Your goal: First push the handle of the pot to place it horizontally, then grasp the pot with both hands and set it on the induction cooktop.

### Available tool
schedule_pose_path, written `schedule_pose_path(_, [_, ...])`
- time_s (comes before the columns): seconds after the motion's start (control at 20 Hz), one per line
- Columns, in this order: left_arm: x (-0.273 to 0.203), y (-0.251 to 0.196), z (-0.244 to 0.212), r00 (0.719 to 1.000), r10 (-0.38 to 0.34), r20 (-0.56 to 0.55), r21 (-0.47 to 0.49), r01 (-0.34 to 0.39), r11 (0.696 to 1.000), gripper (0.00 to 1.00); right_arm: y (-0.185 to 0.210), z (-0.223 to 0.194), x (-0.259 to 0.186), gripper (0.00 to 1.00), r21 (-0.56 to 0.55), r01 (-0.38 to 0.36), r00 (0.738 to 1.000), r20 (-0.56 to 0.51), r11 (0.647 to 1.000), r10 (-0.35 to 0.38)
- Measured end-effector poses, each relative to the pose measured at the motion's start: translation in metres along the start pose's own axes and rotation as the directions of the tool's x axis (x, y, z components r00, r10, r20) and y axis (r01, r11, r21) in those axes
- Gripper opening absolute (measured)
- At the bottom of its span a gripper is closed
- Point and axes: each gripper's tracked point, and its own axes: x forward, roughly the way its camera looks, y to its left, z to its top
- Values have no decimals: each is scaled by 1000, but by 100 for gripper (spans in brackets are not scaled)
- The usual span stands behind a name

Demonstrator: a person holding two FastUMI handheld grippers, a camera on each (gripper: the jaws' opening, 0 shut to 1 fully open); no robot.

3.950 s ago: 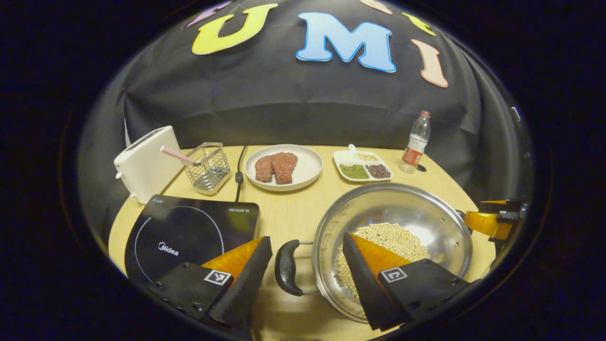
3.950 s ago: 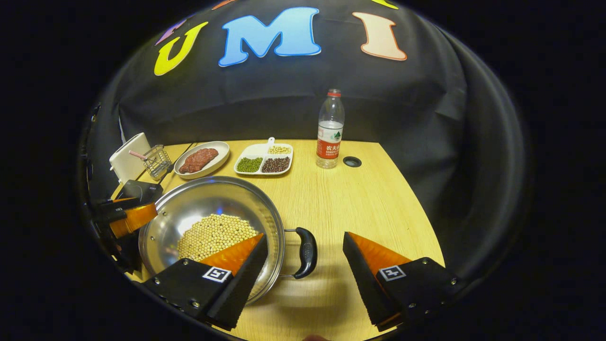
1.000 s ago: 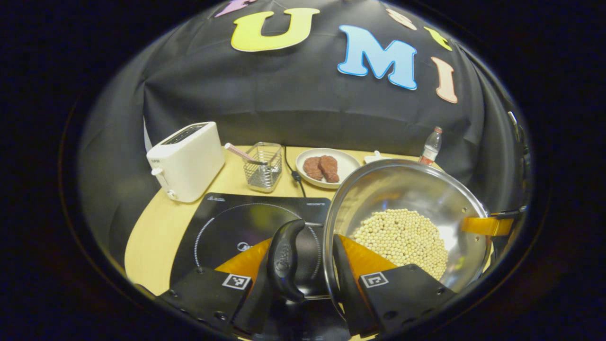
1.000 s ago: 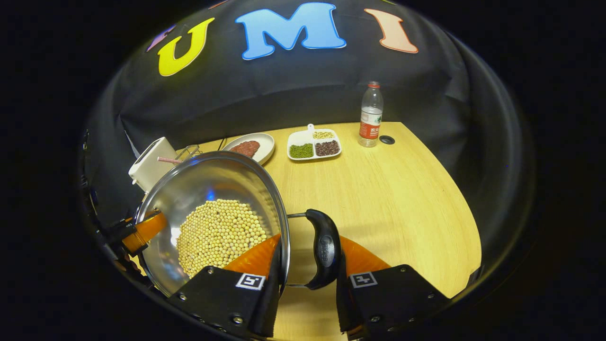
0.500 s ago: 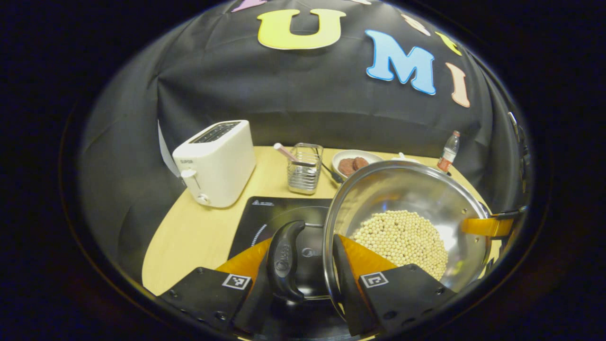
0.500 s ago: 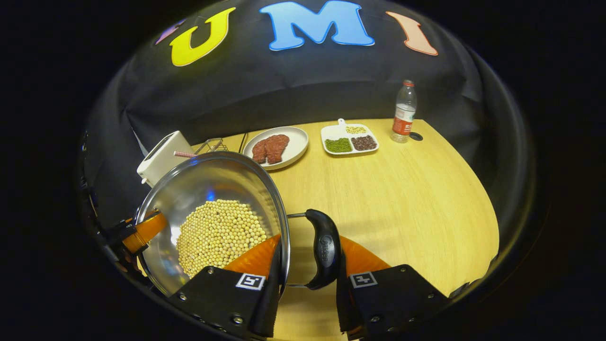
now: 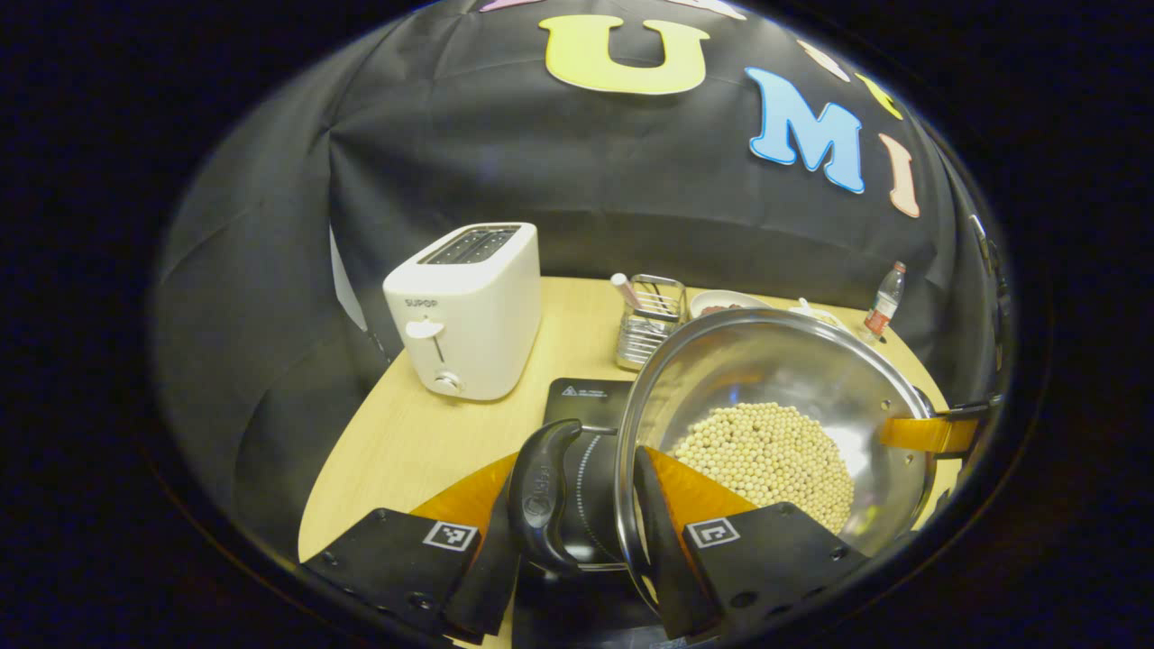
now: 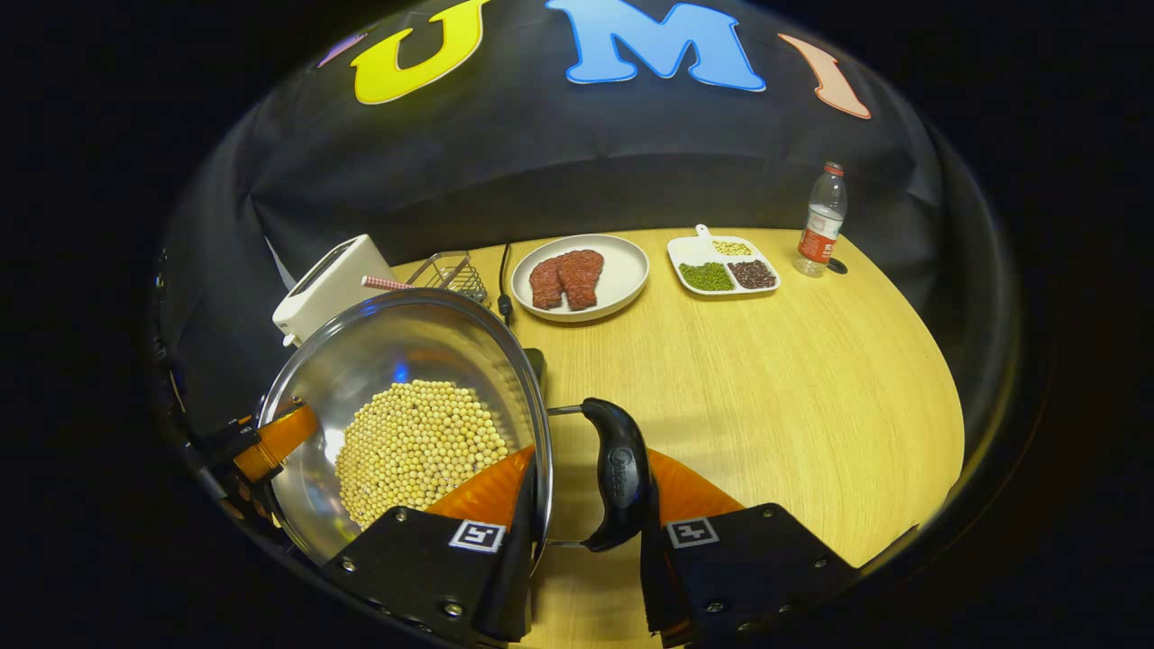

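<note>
The pot [image 7: 766, 424], a wide, shallow stainless-steel pan with a bed of pale round soybeans [image 7: 766, 455] in its bottom, is held between both tools, one on each side handle. The left gripper [image 7: 577, 505] has its fingers [image 7: 663, 505] closed across the black curved left handle [image 7: 541, 496] and the rim beside it, one outside the handle, the other inside the bowl against the wall. The right gripper [image 8: 586, 509] is clamped likewise on the black right handle [image 8: 618, 473], one of its fingers [image 8: 491, 496] inside the bowl. Both handles lie level, so the pushing step looks done.

Beneath the left handle and the pan's left edge, the black glass induction cooktop [image 7: 586, 406] shows, its ring marking passing just under the handle; much of it is covered by the pan. I judge the pot is raised and partly over the cooktop, though I cannot tell if its base touches. The cooktop lies left of and below the fingers, so the coming move is leftward and down, the left gripper leading.

Farther off on the yellow wooden counter [image 8: 766, 379] stand a white toaster [image 7: 464, 311], a wire basket [image 7: 649, 324], a white plate of red meat [image 8: 580, 275], a divided white dish of beans [image 8: 726, 266] and a clear plastic bottle [image 8: 820, 230]
</note>
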Motion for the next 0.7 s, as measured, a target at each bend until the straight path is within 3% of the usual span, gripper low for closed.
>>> schedule_pose_path(0.4, [18,35,-11,999,11,-32,-20,-11,1000,70,31,-6,20,50,-19,-1,999,-33,1000,1])
schedule_pose_path(0.45, [19,38,-13,999,11,-34,-18,-11,1000,66,32,-7,23,50,-18,0,999,-35,1000,-1])
schedule_pose_path(0.5, [22,39,-13,999,10,-38,-16,-11,1000,70,33,-7,26,50,-19,3,999,-37,1000,-4])
schedule_pose_path(0.7, [33,38,-13,999,4,-39,-9,-4,1000,66,34,-6,32,51,-9,11,999,-34,1000,-12])
